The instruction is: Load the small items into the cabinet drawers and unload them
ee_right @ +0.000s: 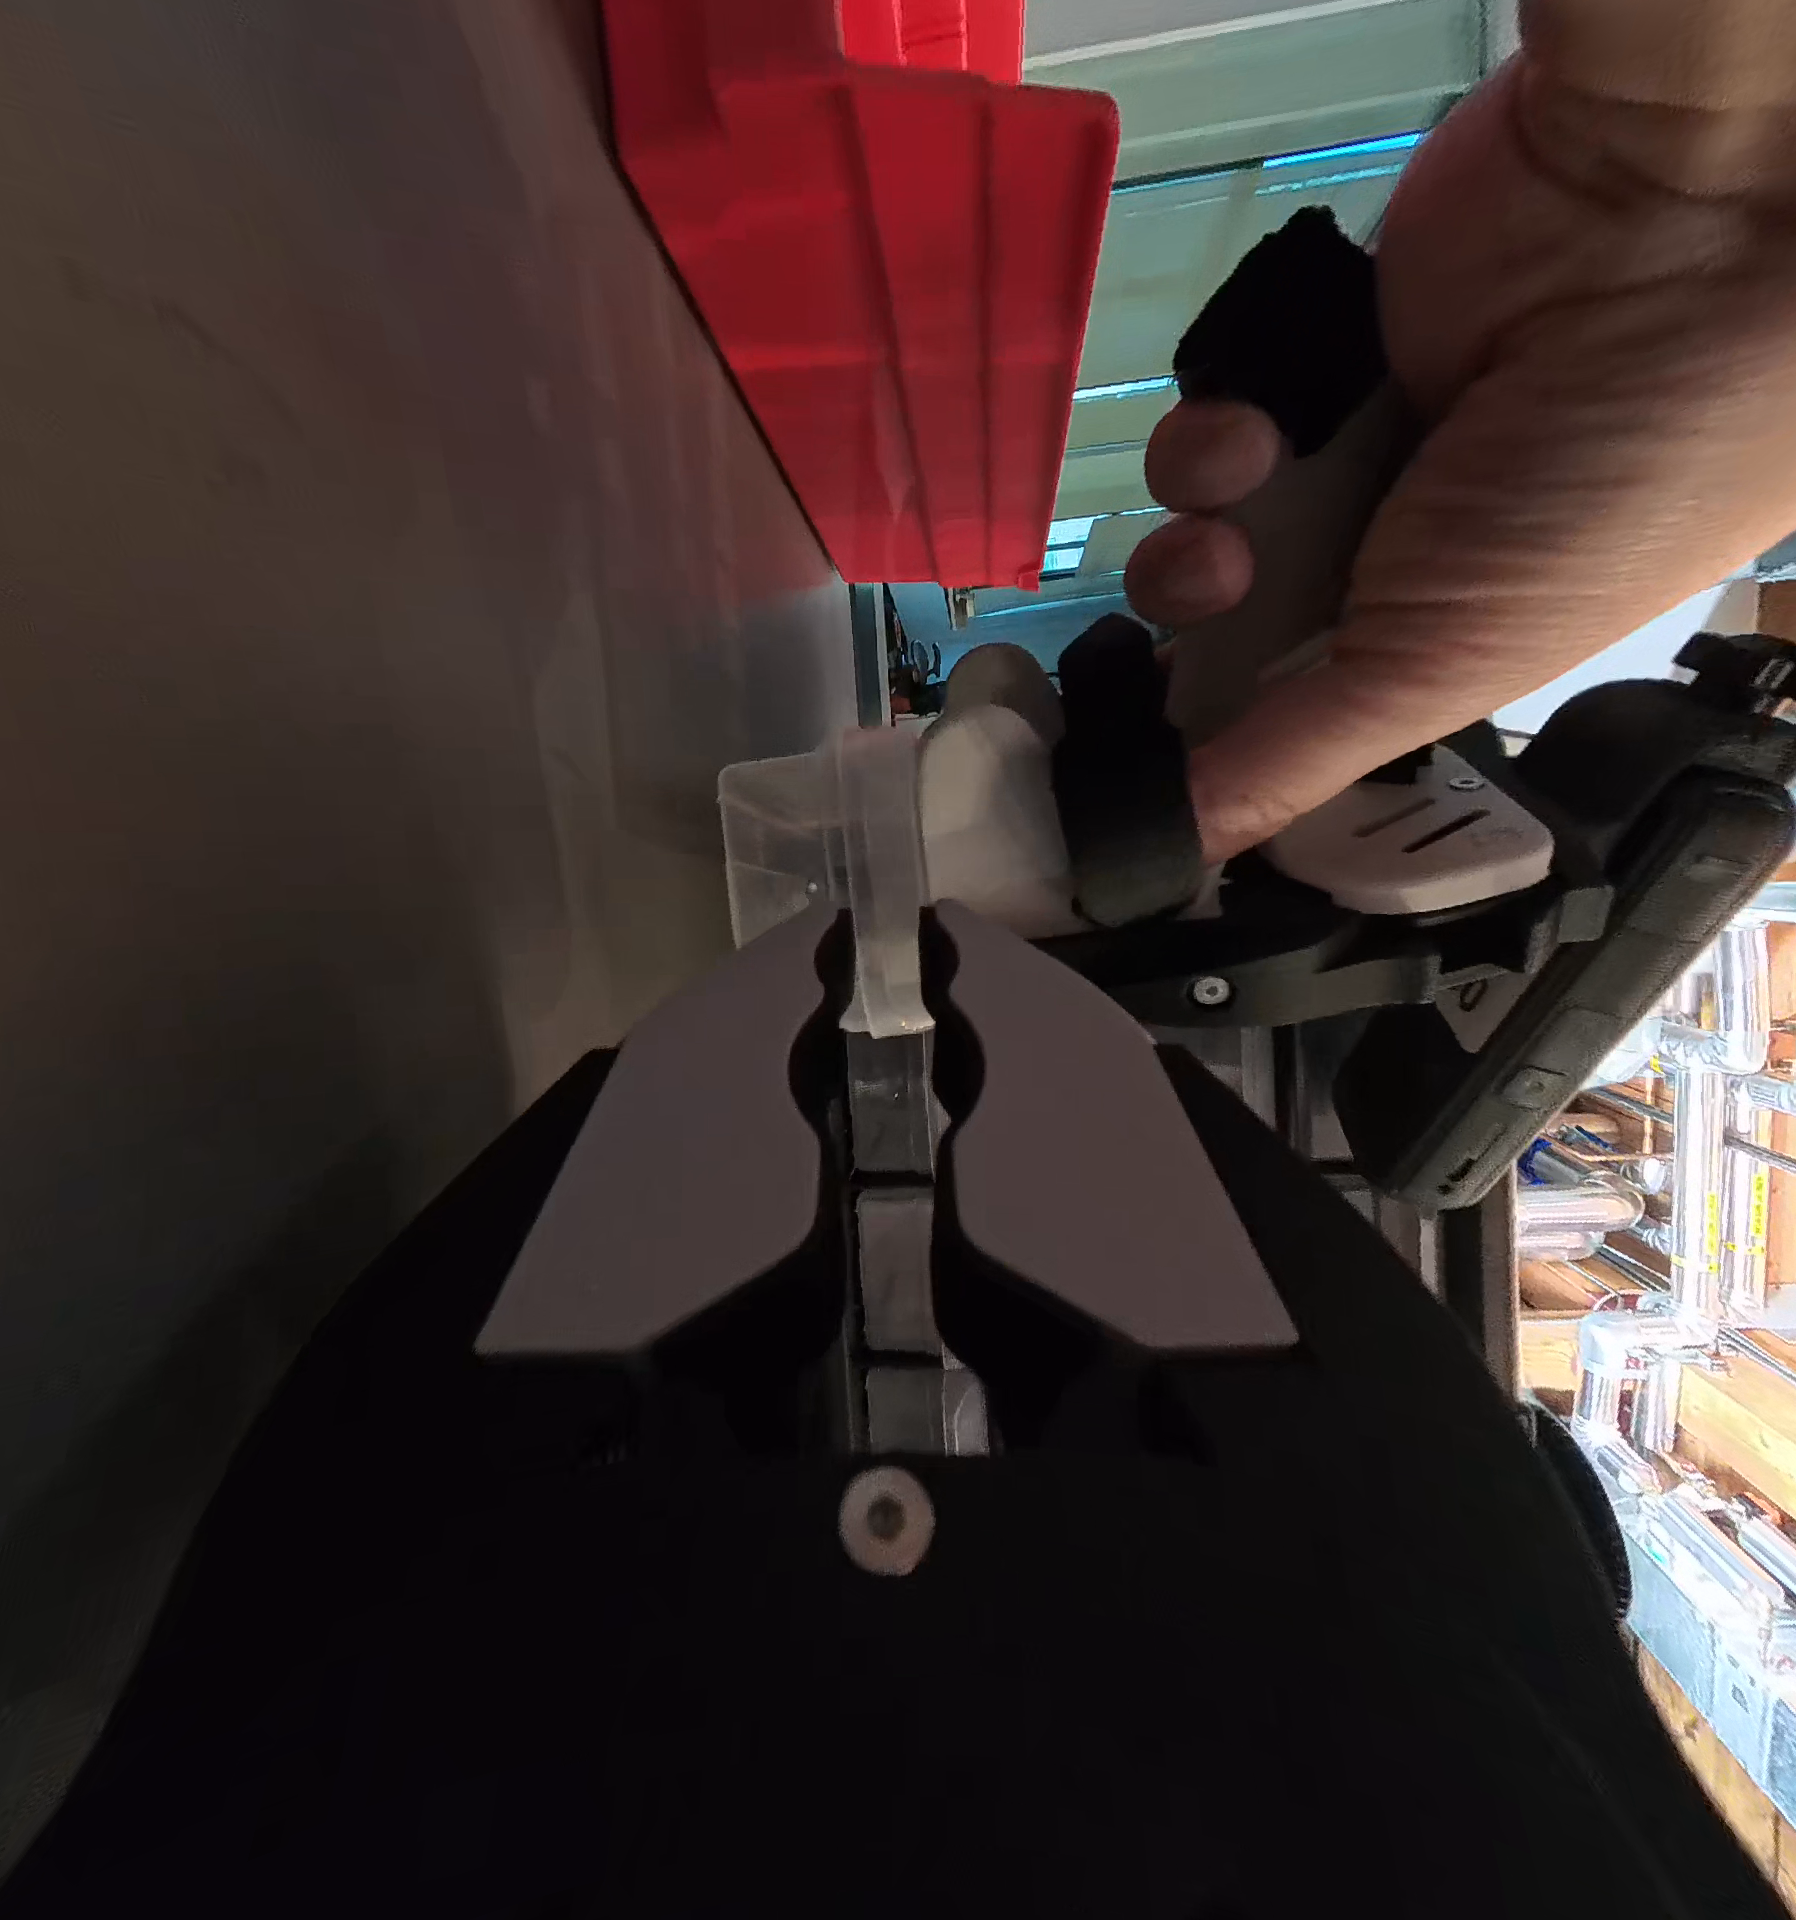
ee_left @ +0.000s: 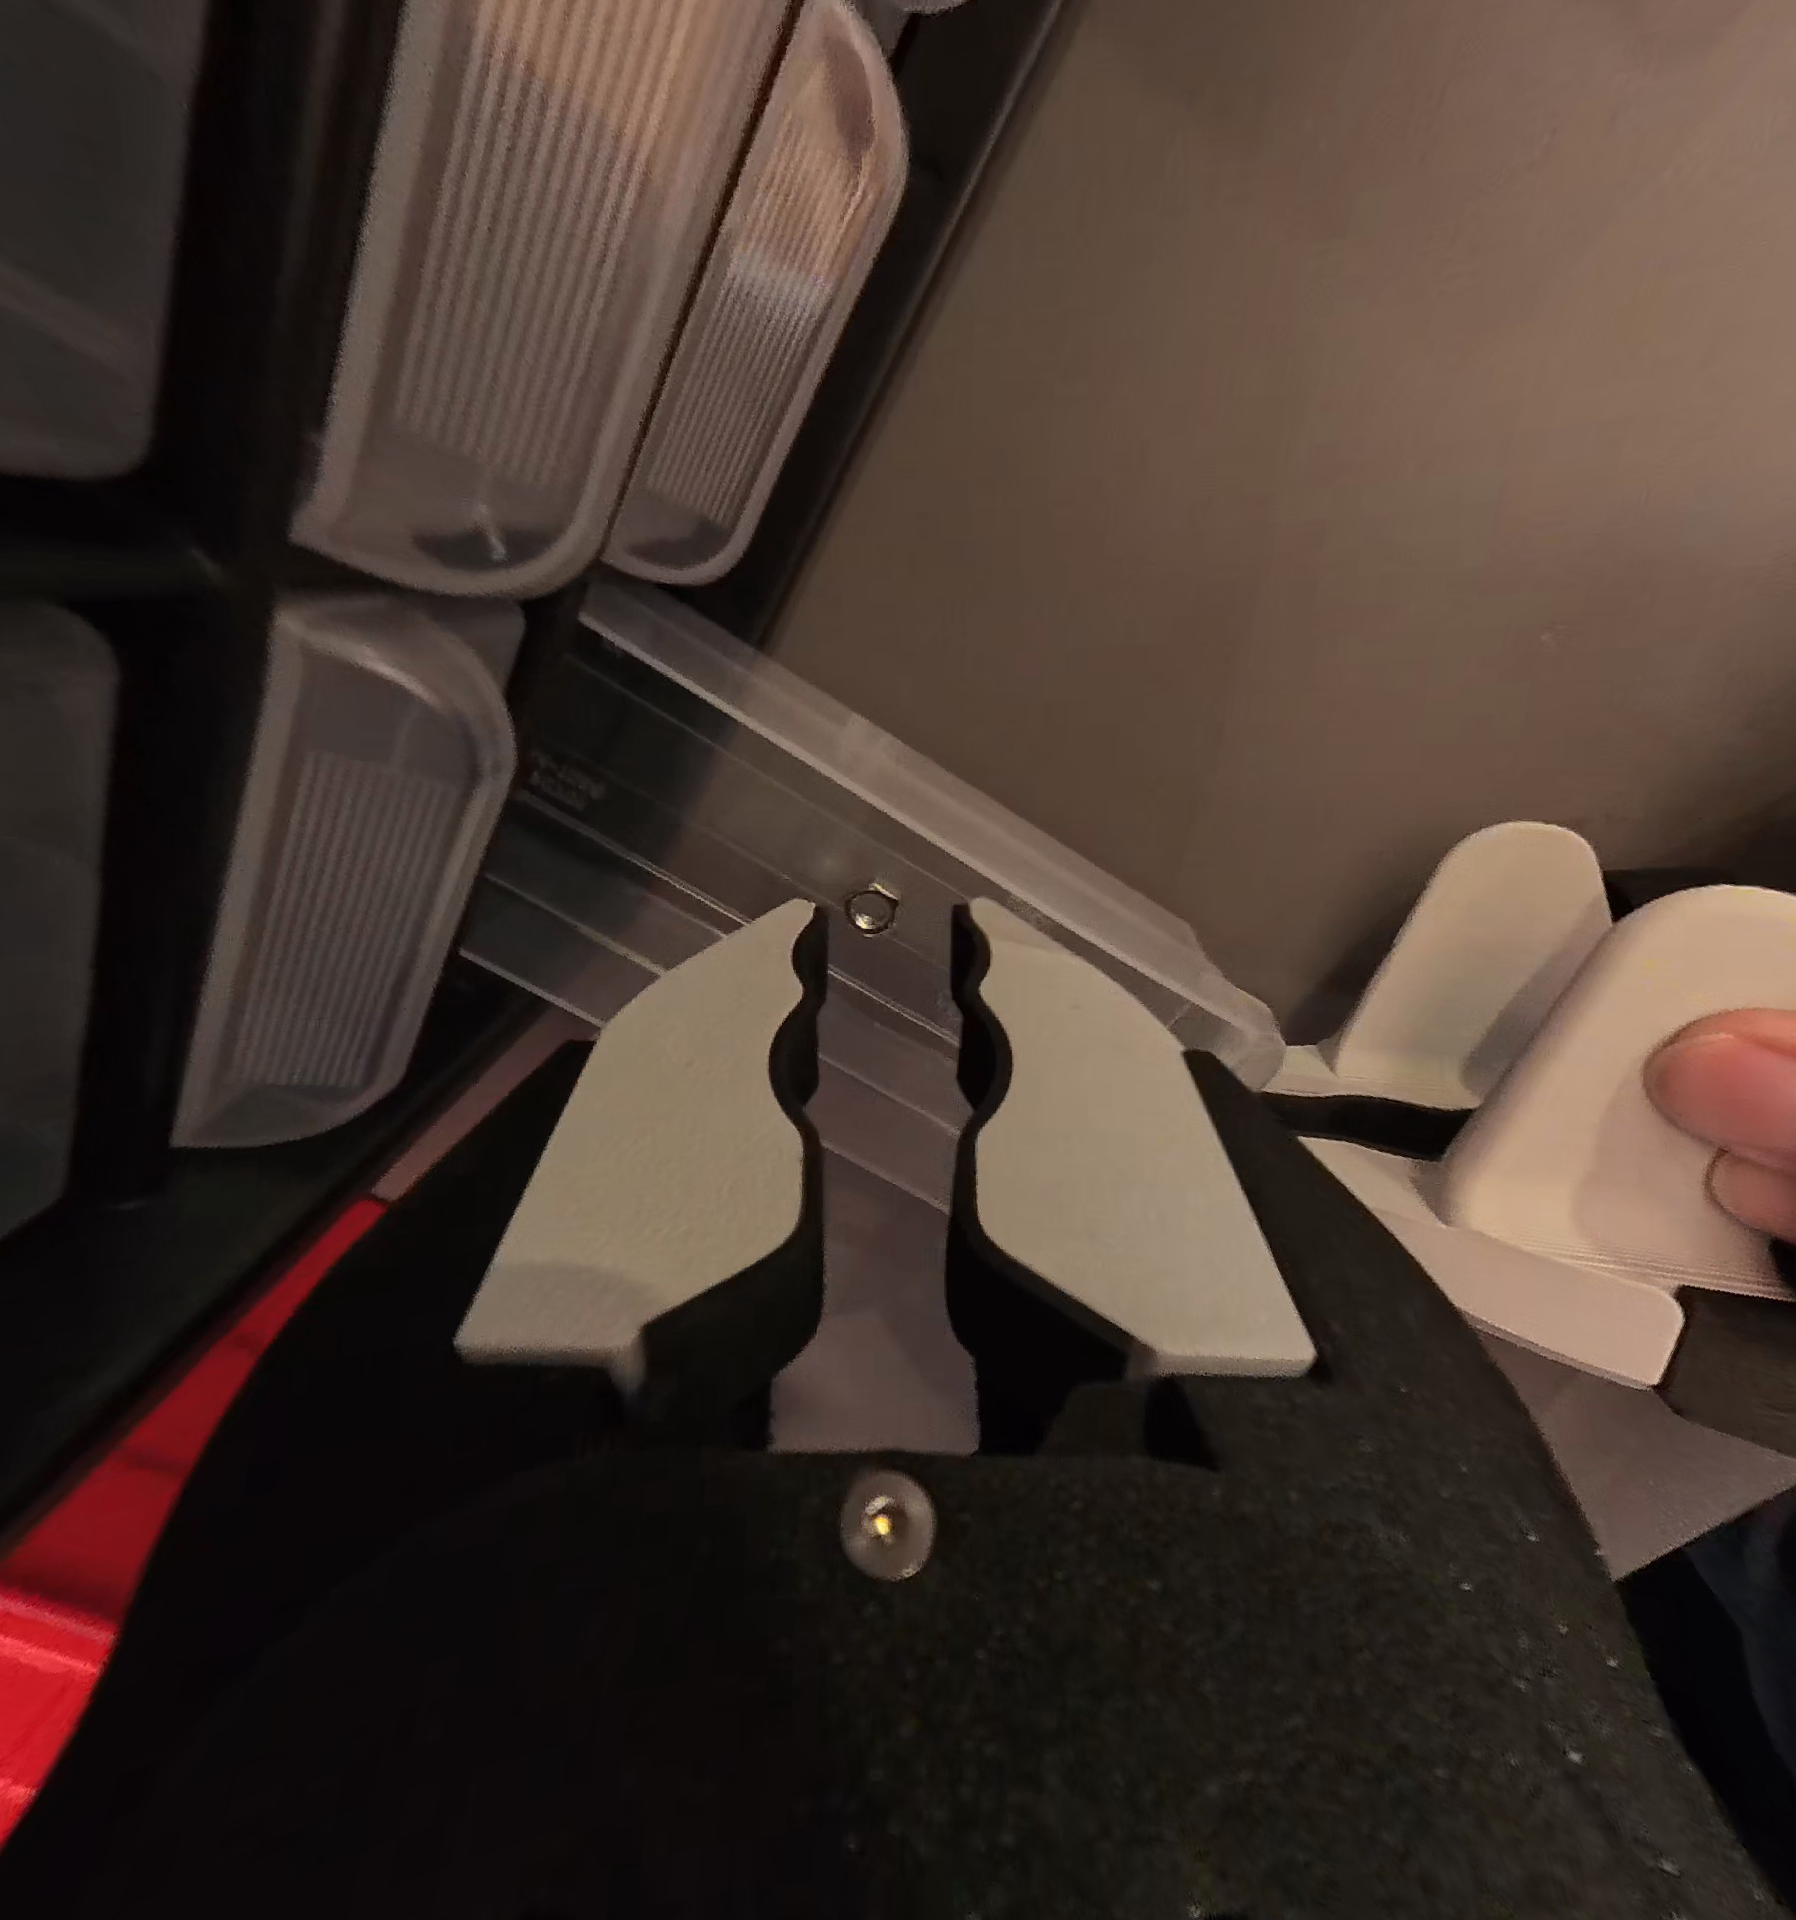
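1. Gripping the clear drawer's [ee_right: 769,842] front handle [ee_right: 881,935], right gripper [ee_right: 886,940] was clamped on it.
2. Left gripper [ee_left: 886,914] hung slightly parted over the pulled-out drawer; small metal ring [ee_left: 870,912] sat inside.
3. Cabinet [ee_left: 229,582] stood left.

Left wrist view close over the pulled-out clear drawer [ee_left: 873,831], right wrist view facing its handle [ee_right: 878,904], both sharing that drawer
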